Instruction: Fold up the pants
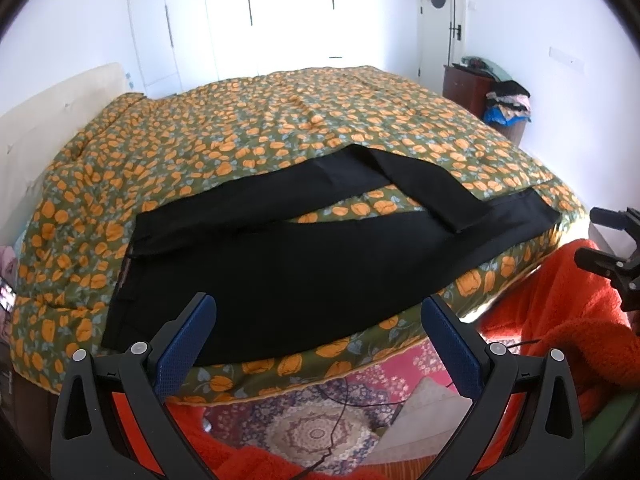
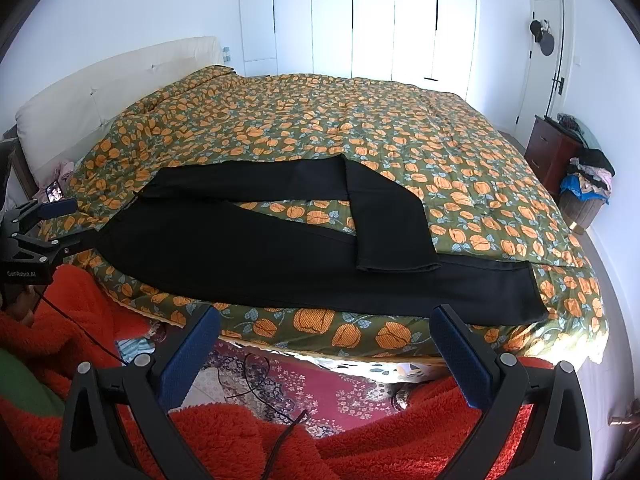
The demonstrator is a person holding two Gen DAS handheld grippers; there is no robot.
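1. The left wrist view shows a pair of long black cloth pants lying flat on a big bed near its front edge. The bed has a green quilt with orange flowers.
2. The waist is on the left side. One leg runs straight along the bed edge. The far leg is bent back, and its end rests on top of the straight leg.
3. The left gripper hangs in front of the bed with its jaws wide apart and nothing in them. The right gripper is the same, open and empty.
4. The pants look soft, thin and light. They will flop and sag when lifted, so I think two holds work best.
5. Good spots to pinch look like the waist corner and the leg ends, where the cloth has a firm hem.
6. The cloth looks smooth and a bit slick, while the quilt is puffy and bumpy. The pads are blue with little dots for grip.
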